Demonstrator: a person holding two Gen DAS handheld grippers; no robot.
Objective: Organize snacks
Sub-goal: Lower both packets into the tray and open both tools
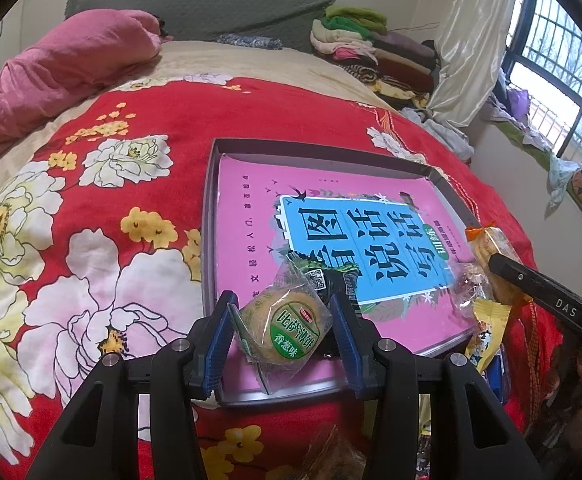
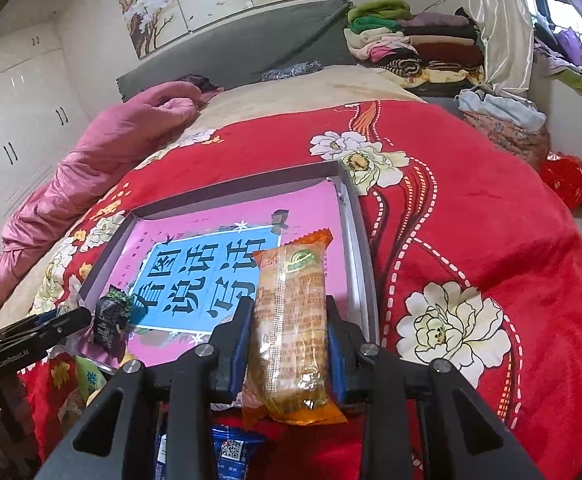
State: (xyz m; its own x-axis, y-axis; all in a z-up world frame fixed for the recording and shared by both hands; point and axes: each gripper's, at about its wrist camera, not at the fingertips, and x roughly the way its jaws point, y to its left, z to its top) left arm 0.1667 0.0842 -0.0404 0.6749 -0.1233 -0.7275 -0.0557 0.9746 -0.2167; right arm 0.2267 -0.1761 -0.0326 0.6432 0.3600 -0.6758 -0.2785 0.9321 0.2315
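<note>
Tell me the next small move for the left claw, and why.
Probably lower the left claw a little and open it. It is shut on the green snack over the tray's near corner. The right claw holds the orange snack over the other side.

The blue foil snack packet [image 2: 227, 454] runs off the bottom edge of the right wrist view, partly behind the jaws' frame. The small print on the long orange-wrapped biscuit pack [image 2: 291, 320] is too blurred to read. The crinkled clear-wrapped snack [image 1: 331, 456] at the left view's bottom edge is blurred.
</note>
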